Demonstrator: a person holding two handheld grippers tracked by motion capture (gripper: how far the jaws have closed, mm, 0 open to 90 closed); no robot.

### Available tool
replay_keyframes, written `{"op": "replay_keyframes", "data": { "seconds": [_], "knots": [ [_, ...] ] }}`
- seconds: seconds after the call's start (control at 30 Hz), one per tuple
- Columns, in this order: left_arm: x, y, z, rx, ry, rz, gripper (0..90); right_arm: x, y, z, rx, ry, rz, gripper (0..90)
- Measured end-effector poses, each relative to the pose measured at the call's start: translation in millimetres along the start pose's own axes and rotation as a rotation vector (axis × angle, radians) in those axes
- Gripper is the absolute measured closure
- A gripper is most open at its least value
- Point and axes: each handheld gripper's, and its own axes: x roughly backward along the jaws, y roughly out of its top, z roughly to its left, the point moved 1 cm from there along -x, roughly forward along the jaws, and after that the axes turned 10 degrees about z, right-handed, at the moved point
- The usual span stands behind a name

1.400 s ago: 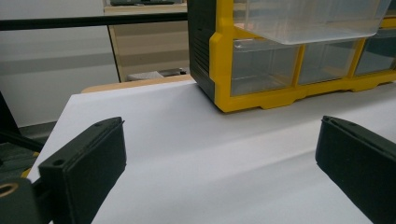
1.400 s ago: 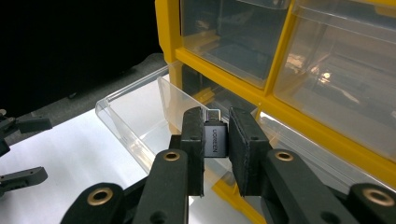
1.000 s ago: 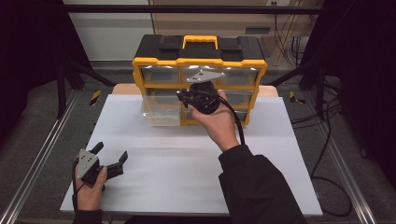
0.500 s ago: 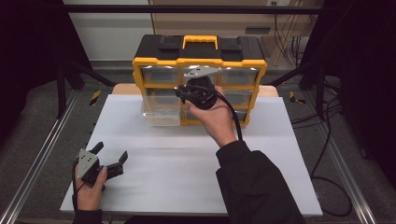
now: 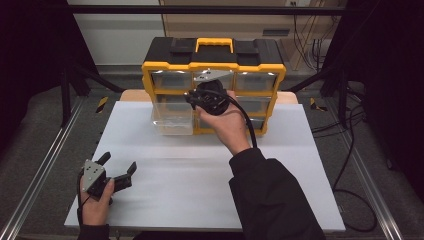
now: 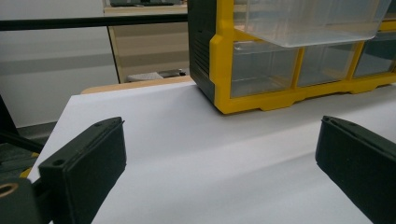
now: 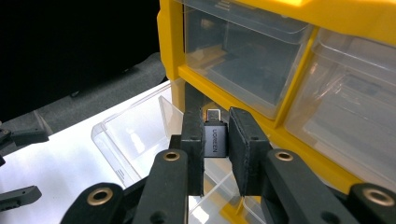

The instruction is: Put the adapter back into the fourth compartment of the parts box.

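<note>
Surface [image 5: 210,190]: we see white, carrying the yellow organizer [image 5: 214,65] at its far edge.
Open drawer [image 5: 172,117]: clear, pulled out, lying just below and left of our right tool [image 7: 215,140].
Right tool: clamped on the small grey adapter [image 7: 215,139], plug end up.
Left tool [image 5: 117,167]: jaws apart, holding nothing, well away.
Nearer hand: the right.

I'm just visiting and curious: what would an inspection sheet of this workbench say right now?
Surface: white table top, bare at the front.
Job's things: small grey adapter; clear drawer pulled out of the yellow organizer.
Clutter: nothing seen.
Grippers: right gripper shut on the adapter, above the open drawer; left gripper open, low over the table's near left corner.
Cables: black cable trailing from the right gripper; more on the floor at right.
Surroundings: dark frame, metal rails.
</note>
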Motion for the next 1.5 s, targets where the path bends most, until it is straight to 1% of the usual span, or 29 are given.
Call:
{"op": "replay_keyframes", "data": {
  "seconds": [0.07, 0.1, 0.47, 0.63, 0.83, 0.87, 1.23, 1.27, 1.5],
  "knots": [
    [0.0, 0.0, 0.0, 0.0, 0.0, 0.0, 1.2, -0.4, 0.1, 0.0, 0.001, 0.003, 0.001, 76.3],
    [0.0, 0.0, -0.1, 0.0, 0.0, 0.0, 1.2, -2.1, 0.5, 0.1, -0.009, 0.016, -0.002, 76.3],
    [-0.1, 0.2, 0.0, 0.0, -0.001, 0.0, 1.2, -10.8, 2.1, 3.8, 0.013, 0.018, 0.022, 76.3],
    [-0.2, 0.3, -0.2, 0.0, -0.002, 0.0, 1.2, -13.8, 2.9, 5.0, 0.008, 0.021, 0.029, 76.3],
    [-0.2, 0.3, -0.1, 0.0, -0.002, 0.0, 1.2, -18.7, 2.1, 6.7, 0.026, 0.02, 0.045, 76.2],
    [-0.2, 0.3, -0.2, -0.001, -0.002, 0.0, 1.2, -20.8, 1.9, 8.5, 0.036, 0.014, 0.055, 76.2],
    [-0.2, 0.4, 0.1, -0.001, -0.002, 0.0, 1.2, -27.8, 1.8, 12.4, 0.043, 0.023, 0.066, 76.3],
    [-0.1, 0.4, 0.3, -0.001, -0.001, 0.0, 1.2, -29.0, 1.8, 13.4, 0.046, 0.026, 0.075, 76.2],
    [-0.3, 0.4, 0.1, -0.002, -0.003, 0.0, 1.2, -33.0, 0.8, 15.7, 0.059, 0.028, 0.09, 76.2]
  ]
}}
